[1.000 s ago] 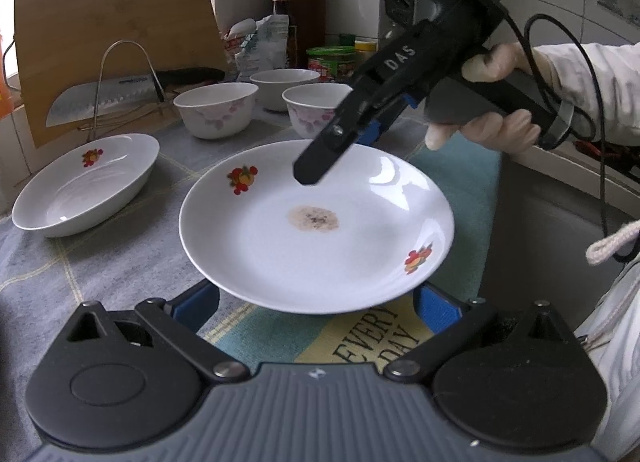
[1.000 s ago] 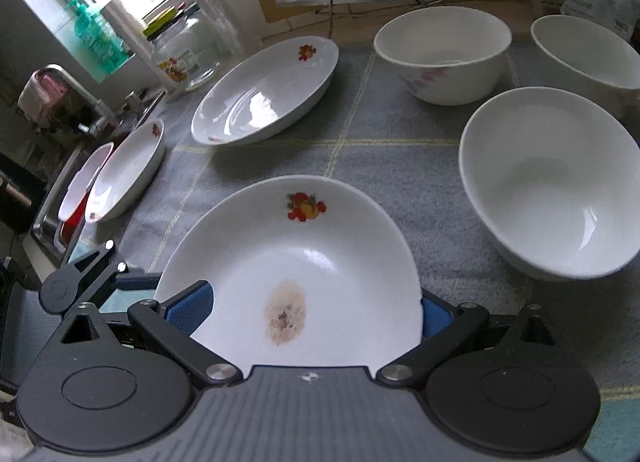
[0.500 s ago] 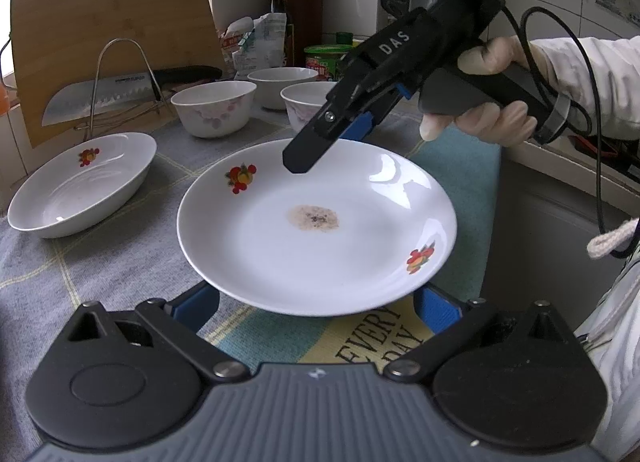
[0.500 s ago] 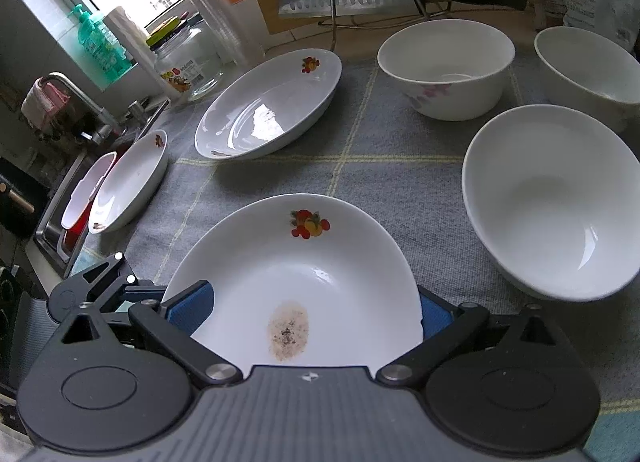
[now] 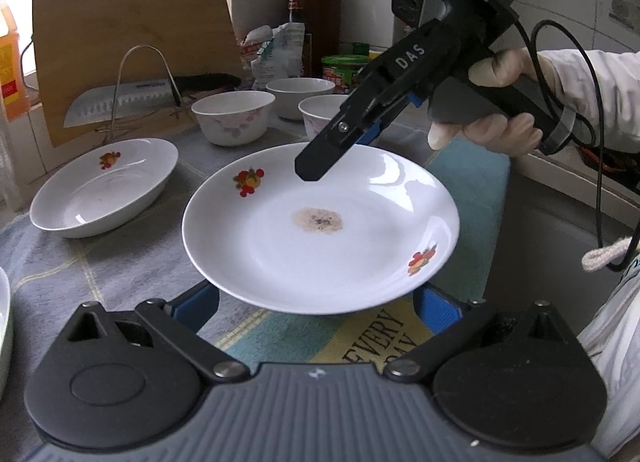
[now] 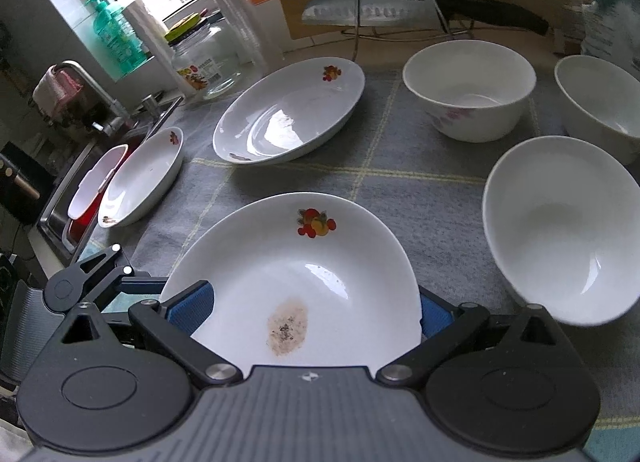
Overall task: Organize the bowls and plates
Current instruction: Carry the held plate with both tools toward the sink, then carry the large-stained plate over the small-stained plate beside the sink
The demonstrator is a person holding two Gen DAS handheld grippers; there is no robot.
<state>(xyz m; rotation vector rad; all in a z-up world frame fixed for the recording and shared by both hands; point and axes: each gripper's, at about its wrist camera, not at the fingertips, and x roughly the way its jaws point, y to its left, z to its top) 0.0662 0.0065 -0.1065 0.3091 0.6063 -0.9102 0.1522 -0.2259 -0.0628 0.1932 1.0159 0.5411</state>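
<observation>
A white plate with fruit prints and a brown stain (image 5: 320,230) is held above the counter between both grippers. My left gripper (image 5: 316,302) has its blue pads either side of the plate's near rim. My right gripper (image 5: 340,138) reaches over the far rim; its jaws look closed on the rim. In the right wrist view the same plate (image 6: 296,262) sits between the right gripper's pads (image 6: 192,306). The left gripper (image 6: 92,278) shows at the plate's left edge. A second deep plate (image 5: 104,186) lies on the grey cloth to the left.
Three white bowls (image 6: 468,90), (image 6: 560,226), (image 6: 600,102) stand on the cloth at right. Another plate (image 6: 140,174) and a white dish (image 6: 96,182) lie by the sink edge. A knife on a wire rack (image 6: 400,10), cutting board (image 5: 132,34) and bottles line the back.
The plate has risen slightly and shifted with both grippers still at its rim. The other dishes have not moved.
</observation>
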